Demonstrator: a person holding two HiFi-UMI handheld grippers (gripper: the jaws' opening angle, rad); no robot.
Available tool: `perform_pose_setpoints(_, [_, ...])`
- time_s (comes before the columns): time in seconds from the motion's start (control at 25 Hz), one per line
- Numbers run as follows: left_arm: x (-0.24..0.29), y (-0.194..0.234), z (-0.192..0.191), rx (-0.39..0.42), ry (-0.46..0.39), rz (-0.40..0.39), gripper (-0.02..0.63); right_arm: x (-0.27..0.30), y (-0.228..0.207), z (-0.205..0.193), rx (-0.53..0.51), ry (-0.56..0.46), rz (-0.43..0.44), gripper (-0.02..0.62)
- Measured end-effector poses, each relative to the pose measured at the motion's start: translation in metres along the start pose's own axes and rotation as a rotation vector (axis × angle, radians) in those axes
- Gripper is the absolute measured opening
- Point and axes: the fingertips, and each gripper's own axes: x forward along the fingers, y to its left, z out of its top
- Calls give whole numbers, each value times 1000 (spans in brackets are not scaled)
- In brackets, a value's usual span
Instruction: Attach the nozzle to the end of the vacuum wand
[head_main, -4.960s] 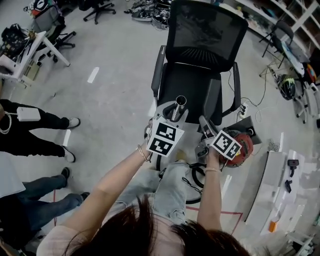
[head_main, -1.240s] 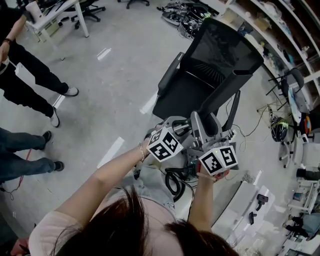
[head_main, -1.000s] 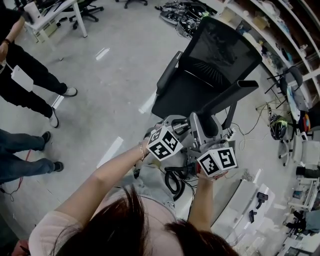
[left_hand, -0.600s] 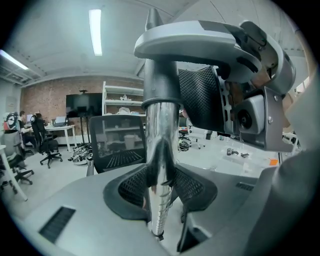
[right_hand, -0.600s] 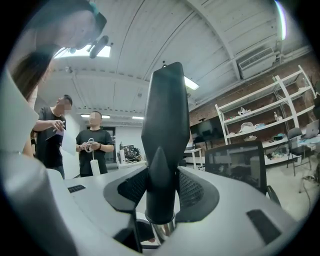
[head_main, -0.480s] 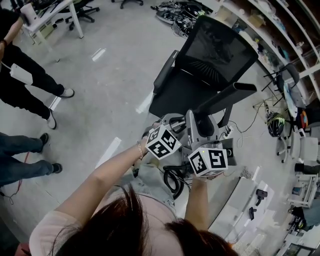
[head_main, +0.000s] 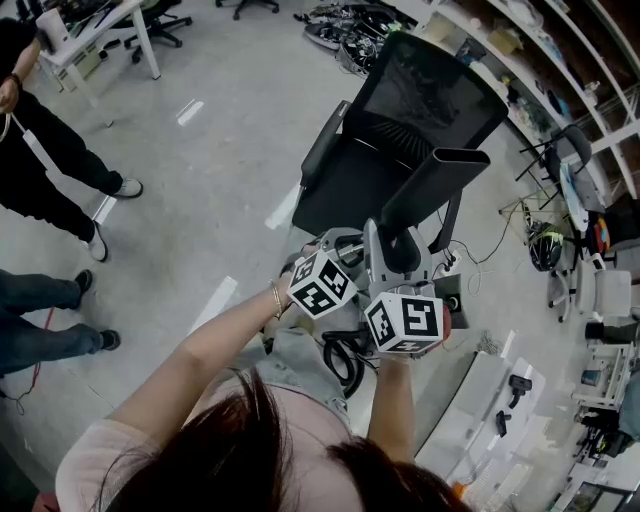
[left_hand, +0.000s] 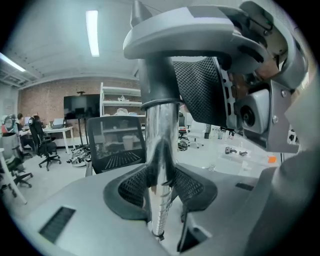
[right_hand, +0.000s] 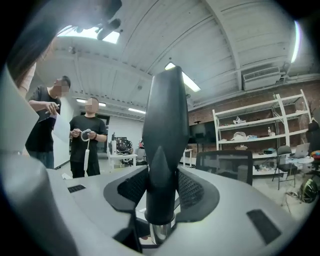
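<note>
The chrome vacuum wand (left_hand: 159, 155) stands upright between the mesh pads of my left gripper (left_hand: 161, 186), which is shut on it. In the right gripper view the black tapered nozzle (right_hand: 165, 135) is clamped by my right gripper (right_hand: 162, 192), and its lower collar sits over the wand's chrome end (right_hand: 161, 233). From the head view the nozzle (head_main: 430, 185) slants up to the right above both grippers. My left gripper (head_main: 345, 248) and right gripper (head_main: 395, 250) are close side by side, the right one's grey body (left_hand: 200, 40) just above the left.
A black mesh office chair (head_main: 400, 110) stands right behind the nozzle. Two people stand at the left (head_main: 60, 160). A black hose (head_main: 345, 365) loops below my hands, with a white table (head_main: 485, 400) at lower right and shelving (head_main: 590, 150) along the right.
The nozzle has swung from lying out to the right to a steeper, more upright slant. My right gripper has rolled and shifted left, closer to the left one, which stayed put.
</note>
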Motion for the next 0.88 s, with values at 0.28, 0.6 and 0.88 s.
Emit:
perform_pose_setpoints(0.28, [-3,-3,0,2,-3,-22,156,-8,1,2,32,-11,-4,186])
perform_pose_setpoints(0.6, [-3,-4,-1,1,2,-8,155,-17,5,-3,-33,-9,-77,186])
perform_pose_setpoints(0.88, [-5,-2,-1,18,-2,-2,156,-13,9,-4,-24,49,-56,186])
